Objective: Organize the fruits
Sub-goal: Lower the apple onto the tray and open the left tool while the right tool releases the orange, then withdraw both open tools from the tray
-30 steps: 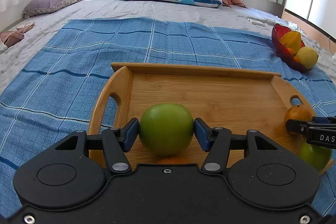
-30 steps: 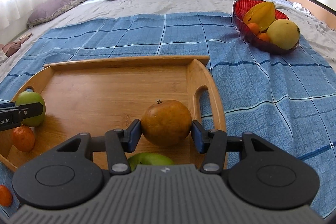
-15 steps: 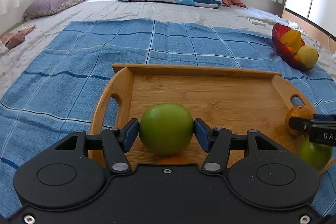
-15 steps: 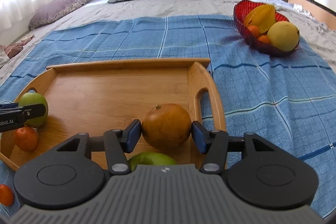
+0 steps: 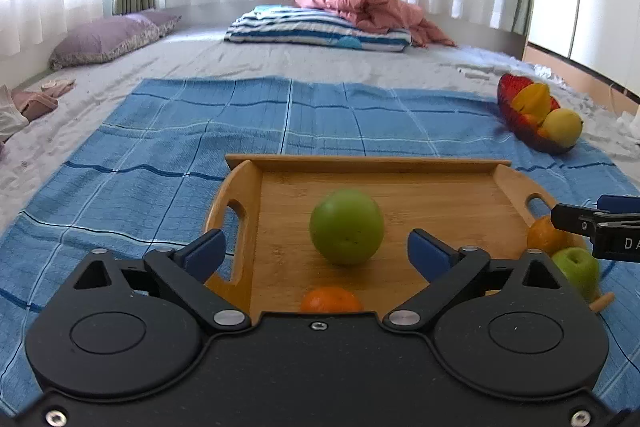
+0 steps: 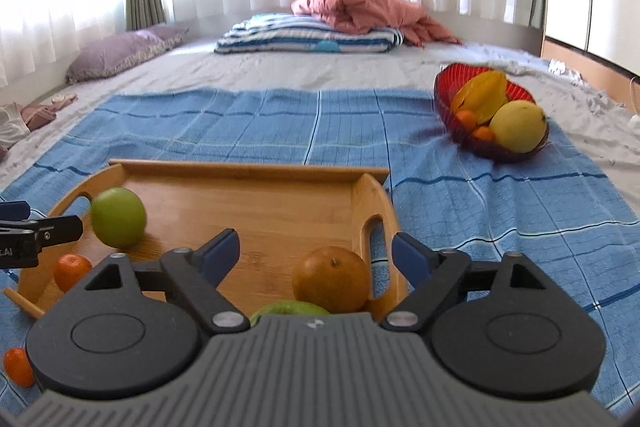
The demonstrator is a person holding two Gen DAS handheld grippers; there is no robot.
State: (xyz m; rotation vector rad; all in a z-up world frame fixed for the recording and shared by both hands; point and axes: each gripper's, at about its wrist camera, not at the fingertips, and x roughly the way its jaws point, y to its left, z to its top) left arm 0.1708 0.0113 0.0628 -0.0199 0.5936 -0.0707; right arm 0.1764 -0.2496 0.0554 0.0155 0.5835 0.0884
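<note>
Both the left gripper [image 5: 316,251] and right gripper [image 6: 316,253] have just spread wide, releasing a green apple [image 5: 346,226] and an orange [image 6: 331,279] onto the wooden tray [image 5: 400,163]; one mandarin [image 6: 18,367] lies off it at eight o'clock.

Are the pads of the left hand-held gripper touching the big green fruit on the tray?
Apart. The left wrist view shows the left hand-held gripper open, with bare tray between each pad and the green fruit.

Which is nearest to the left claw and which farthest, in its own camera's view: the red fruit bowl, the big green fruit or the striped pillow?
1. Big green fruit: on the wooden tray, just ahead of the open left claw.
2. Red fruit bowl: far right, on the blue cloth.
3. Striped pillow: at the bed's far end.
</note>
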